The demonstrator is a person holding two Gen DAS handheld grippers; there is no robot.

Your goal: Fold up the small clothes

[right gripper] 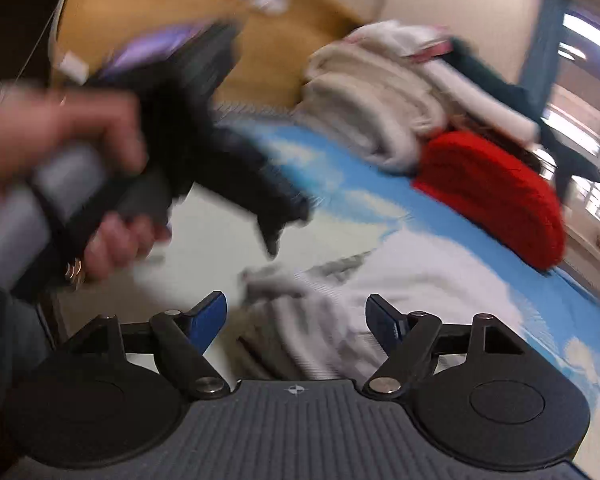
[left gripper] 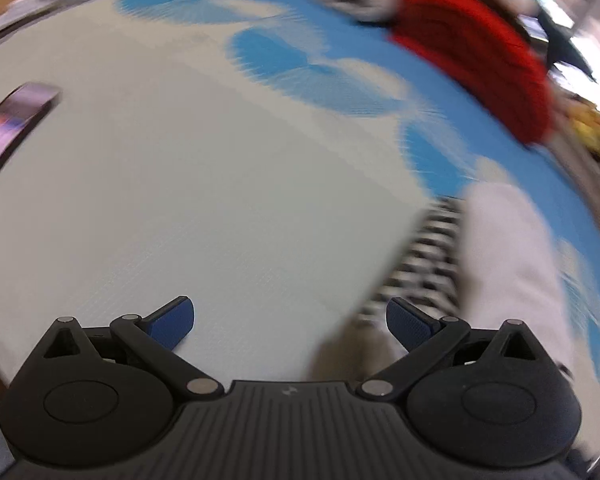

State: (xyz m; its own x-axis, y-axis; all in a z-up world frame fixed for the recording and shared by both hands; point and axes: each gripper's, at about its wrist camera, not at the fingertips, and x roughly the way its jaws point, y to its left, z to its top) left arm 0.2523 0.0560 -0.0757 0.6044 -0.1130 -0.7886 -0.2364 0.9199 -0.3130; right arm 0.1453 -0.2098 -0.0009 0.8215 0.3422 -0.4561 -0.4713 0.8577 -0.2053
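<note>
A small white and grey garment lies crumpled on the sky-patterned mat. My right gripper hovers just over its near edge, jaws wide open, and the blue pads press on nothing. In the left wrist view the same garment is a white strip at the right with a black-and-white checked part. My left gripper stands open over bare mat to the left of it. A hand holds the blurred left gripper, which points down at the mat.
A red knitted piece lies at the far right of the mat, also in the left wrist view. Behind it sits a heap of pale clothes. A phone lies at the mat's left edge.
</note>
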